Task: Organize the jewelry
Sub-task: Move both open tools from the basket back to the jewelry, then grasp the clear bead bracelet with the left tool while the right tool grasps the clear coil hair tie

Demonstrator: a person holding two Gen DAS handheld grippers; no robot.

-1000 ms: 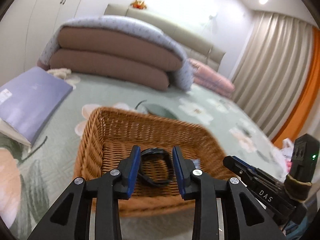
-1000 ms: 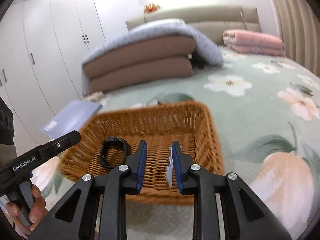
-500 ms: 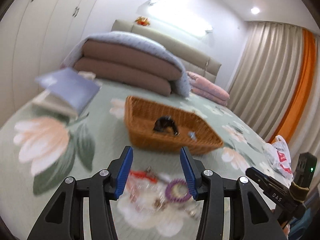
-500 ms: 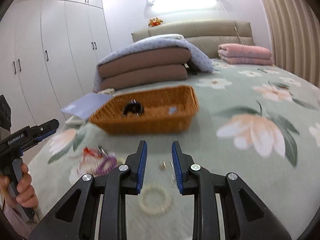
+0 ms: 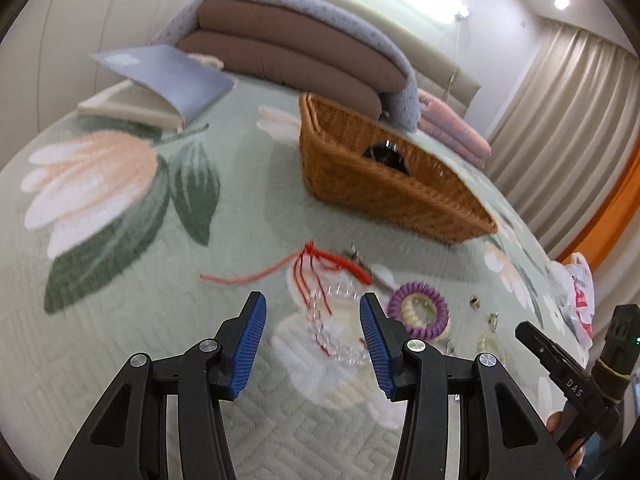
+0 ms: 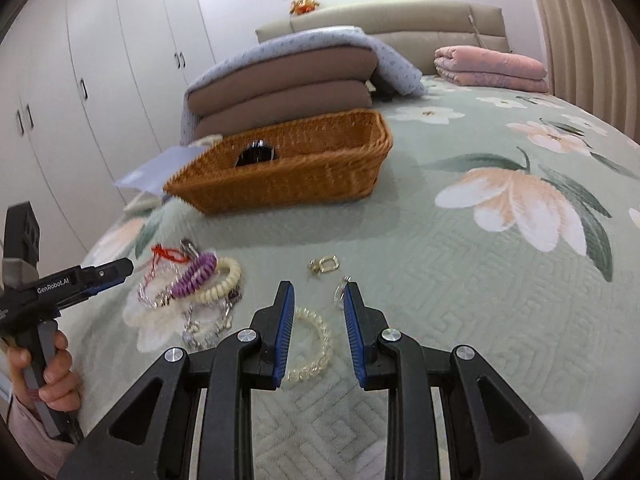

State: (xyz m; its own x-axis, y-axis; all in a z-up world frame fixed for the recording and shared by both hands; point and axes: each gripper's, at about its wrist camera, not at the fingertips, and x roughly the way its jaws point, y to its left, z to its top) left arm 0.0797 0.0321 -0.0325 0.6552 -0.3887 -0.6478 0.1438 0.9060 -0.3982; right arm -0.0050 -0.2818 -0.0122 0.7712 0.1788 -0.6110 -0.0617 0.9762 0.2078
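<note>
- Nearest the left camera, the left gripper (image 5: 312,320) hangs over the quilt (image 5: 120,300) with its jaws parted and nothing between the pads; a clear bead bracelet (image 5: 332,340) lies on the fabric below the gap, apart from both fingers
- Just right of that, a purple coil band (image 5: 420,314) lies on a cream one; a red cord bracelet (image 5: 320,258) trails beyond them
- Nearest the right camera, the right gripper (image 6: 318,308) has its jaws part open and grips nothing; a pale bead bracelet (image 6: 316,340) lies on the quilt under them, partly hidden by the left finger
- Slightly farther, a small gold clasp (image 6: 324,265) sits alone; to its left lies the tangled heap of bands and chains (image 6: 192,284)
- Beyond, the wicker basket (image 6: 288,172) stands on the bed with a black bangle (image 6: 256,153) inside; folded duvets (image 6: 288,84) rise behind it
</note>
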